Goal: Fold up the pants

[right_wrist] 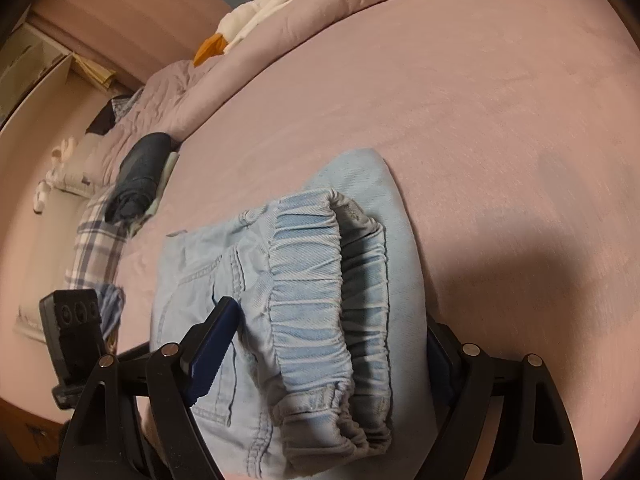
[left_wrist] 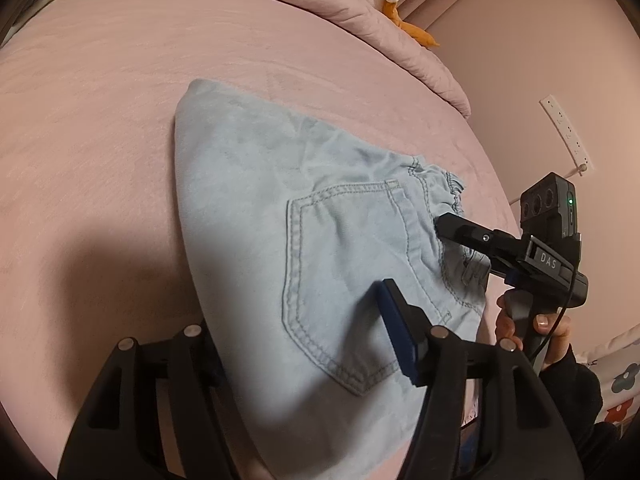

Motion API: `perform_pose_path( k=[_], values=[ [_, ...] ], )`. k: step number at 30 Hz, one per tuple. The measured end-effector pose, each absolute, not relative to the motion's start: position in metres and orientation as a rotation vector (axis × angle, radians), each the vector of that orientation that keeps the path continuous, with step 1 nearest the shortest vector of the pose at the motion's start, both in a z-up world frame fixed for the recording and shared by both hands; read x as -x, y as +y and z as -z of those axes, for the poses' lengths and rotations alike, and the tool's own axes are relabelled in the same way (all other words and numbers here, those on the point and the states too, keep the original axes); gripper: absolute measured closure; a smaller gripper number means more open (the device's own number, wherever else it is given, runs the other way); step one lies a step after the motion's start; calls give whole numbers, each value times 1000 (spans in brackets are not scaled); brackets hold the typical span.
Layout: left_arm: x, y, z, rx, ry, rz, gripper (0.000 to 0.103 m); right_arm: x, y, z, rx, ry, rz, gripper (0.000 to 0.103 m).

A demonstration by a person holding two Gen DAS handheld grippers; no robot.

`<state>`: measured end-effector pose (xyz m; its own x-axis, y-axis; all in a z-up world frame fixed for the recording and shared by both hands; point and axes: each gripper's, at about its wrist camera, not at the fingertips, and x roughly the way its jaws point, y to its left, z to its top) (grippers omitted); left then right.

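Note:
Light blue denim pants [left_wrist: 256, 208] lie folded on the pink bed sheet [left_wrist: 100, 120], back pocket up and the elastic waistband [right_wrist: 308, 264] doubled on top. My left gripper [left_wrist: 296, 308] straddles the near end of the fold. Its right pad [left_wrist: 400, 336] stands free above the pocket, blue face showing, and its left finger is hidden under the cloth. My right gripper [right_wrist: 332, 316] stands wide around the waistband end, with its left pad [right_wrist: 214, 344] resting over the denim and its right pad [right_wrist: 436, 356] beside the fold's edge. Neither pair of pads squeezes the cloth.
A pink quilt [right_wrist: 360, 4] with a white plush goose [right_wrist: 260, 12] lies at the head of the bed. A dark rolled garment [right_wrist: 140, 176] and a plaid cloth [right_wrist: 96, 248] sit at the bed's left edge. A hand [left_wrist: 520, 324] holds the right gripper's handle.

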<state>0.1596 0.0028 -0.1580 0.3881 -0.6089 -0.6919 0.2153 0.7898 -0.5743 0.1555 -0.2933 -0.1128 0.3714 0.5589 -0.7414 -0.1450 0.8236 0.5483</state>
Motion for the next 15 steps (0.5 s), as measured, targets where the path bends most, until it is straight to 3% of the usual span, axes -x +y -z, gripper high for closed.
perform_pose_path(
  k=[15],
  values=[
    [-159,0,155,406,1051,536,41,-148,-279,107,-348,1084,-401,22]
  ],
)
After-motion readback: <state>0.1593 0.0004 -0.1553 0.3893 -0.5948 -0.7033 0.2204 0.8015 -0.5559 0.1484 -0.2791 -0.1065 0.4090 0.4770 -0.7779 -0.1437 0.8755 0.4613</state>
